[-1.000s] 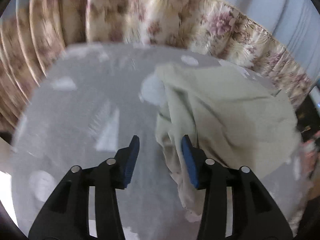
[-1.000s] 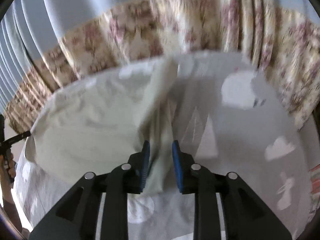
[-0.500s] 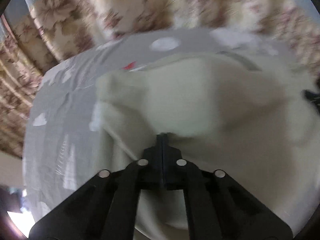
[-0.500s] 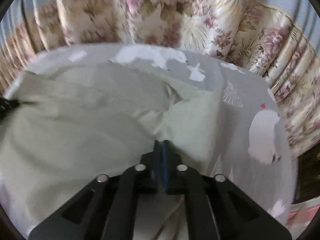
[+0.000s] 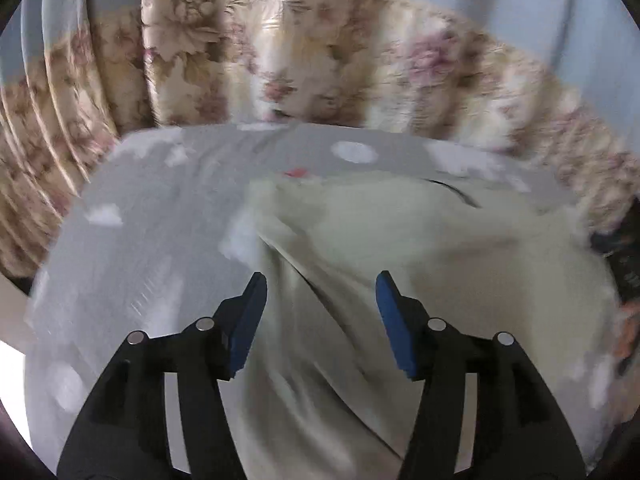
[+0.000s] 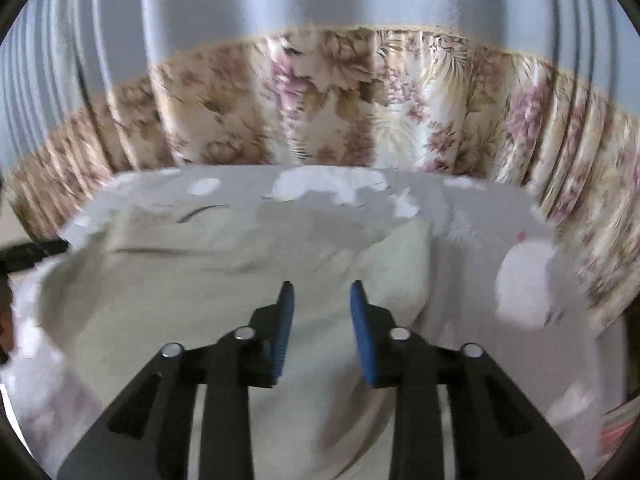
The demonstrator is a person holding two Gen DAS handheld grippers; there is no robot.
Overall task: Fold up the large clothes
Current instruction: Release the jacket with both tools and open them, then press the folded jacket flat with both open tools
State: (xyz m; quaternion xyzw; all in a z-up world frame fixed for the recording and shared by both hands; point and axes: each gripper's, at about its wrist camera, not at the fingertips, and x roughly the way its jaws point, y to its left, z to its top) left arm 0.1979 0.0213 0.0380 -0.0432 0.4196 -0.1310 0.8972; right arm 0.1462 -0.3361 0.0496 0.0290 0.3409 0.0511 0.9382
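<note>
A pale cream-green garment lies spread and creased on a grey patterned bedsheet. My left gripper is wide open above the garment's left part, near a long diagonal crease, and holds nothing. In the right wrist view the same garment fills the left and middle, with its folded right edge near the sheet. My right gripper is open above the garment's right part, empty. A dark curved mark sits near the garment's far edge.
A floral curtain hangs along the far side of the bed, with blue-grey drapes above. A dark object sits at the bed's right edge in the left wrist view. The other gripper's dark tip shows at the left.
Half a second ago both grippers were shut on the garment. Both have now opened, let the cloth go and drawn back; the garment lies spread on the sheet.
</note>
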